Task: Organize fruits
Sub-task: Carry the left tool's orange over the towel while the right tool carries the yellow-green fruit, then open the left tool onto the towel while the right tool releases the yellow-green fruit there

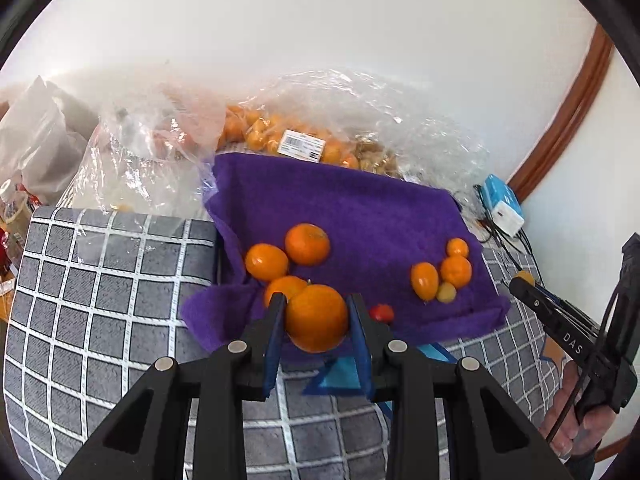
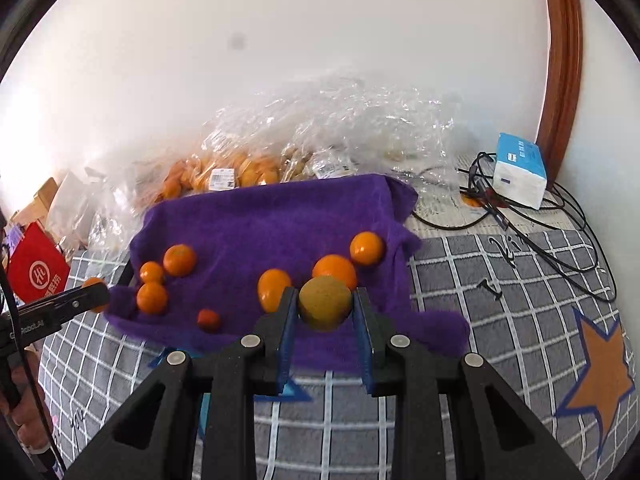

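Note:
A purple towel [image 1: 340,208] [image 2: 260,220] lies on a grey checked blanket. On it sit two clusters of oranges, one on the left [image 1: 307,244] and one on the right [image 1: 456,271], plus a small red fruit [image 1: 381,313] [image 2: 208,319] near the front edge. My left gripper [image 1: 316,314] is shut on a large orange [image 1: 316,318] held above the towel's near edge. My right gripper [image 2: 325,306] is shut on a round yellow-green fruit [image 2: 325,303], just in front of two oranges [image 2: 334,270]. Each gripper also shows at the side of the other's view, the right gripper [image 1: 522,282] and the left gripper [image 2: 94,294].
Clear plastic bags of oranges [image 1: 280,136] [image 2: 224,172] are piled behind the towel against the white wall. A blue and white tissue pack [image 2: 518,170] and black cables [image 2: 520,220] lie at the right. A red bag [image 2: 36,276] stands at the left. The grey checked blanket [image 1: 100,300] surrounds the towel.

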The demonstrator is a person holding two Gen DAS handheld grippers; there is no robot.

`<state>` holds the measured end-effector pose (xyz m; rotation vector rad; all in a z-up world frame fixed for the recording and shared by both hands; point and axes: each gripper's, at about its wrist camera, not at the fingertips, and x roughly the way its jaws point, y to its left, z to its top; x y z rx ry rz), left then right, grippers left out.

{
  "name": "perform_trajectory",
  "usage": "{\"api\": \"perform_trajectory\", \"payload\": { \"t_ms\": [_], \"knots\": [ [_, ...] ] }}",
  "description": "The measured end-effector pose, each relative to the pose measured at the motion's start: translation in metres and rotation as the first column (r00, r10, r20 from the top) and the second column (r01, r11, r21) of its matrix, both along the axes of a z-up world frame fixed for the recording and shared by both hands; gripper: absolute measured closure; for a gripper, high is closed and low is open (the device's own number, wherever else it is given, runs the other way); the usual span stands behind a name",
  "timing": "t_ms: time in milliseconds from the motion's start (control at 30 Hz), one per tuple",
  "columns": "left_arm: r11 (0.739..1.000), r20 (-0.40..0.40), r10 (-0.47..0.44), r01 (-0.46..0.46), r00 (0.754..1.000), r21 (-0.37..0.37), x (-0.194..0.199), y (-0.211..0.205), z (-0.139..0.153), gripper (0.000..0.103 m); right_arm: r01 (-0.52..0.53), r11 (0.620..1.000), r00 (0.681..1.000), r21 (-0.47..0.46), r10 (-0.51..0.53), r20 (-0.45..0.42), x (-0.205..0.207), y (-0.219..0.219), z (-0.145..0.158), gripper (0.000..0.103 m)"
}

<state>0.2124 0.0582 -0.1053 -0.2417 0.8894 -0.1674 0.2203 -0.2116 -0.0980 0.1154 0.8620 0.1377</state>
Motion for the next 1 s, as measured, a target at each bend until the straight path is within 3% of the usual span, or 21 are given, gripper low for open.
{"api": "perform_trajectory", "payload": {
  "t_ms": [167, 567, 700, 900, 1000],
  "knots": [
    [0.999, -0.037, 0.018, -0.019, 0.999, -0.032, 0.014, 0.008, -0.013, 0.074, -0.021, 1.0, 1.0, -0.005, 0.021, -0.007, 0.018, 0.002, -0.011, 0.076],
    [0.999, -0.074, -0.037, 0.034, 0.997, -0.04, 0.046, -0.022, -0.027, 0.073, -0.105, 0.994, 0.993, 0.03, 0.106, -0.042, 0.083, 0.01, -0.038, 0.076],
    [0.999, -0.098, -0.044, 0.042, 0.994, -0.026, 0.054, -0.028, -0.039, 0.074, -0.133, 0.991, 0.989, 0.008, 0.134, -0.069, 0.094, 0.017, -0.05, 0.076],
    [0.997, -0.072, -0.07, 0.072, 0.995, 0.03, 0.058, -0.041, -0.043, 0.073, -0.14, 0.99, 0.986, -0.036, 0.136, -0.096, 0.103, 0.023, -0.063, 0.076],
    [0.996, -0.096, -0.083, 0.085, 0.992, 0.017, 0.062, -0.043, -0.051, 0.073, -0.132, 0.991, 0.987, -0.033, 0.128, -0.102, 0.105, 0.019, -0.065, 0.076]
  ]
}}
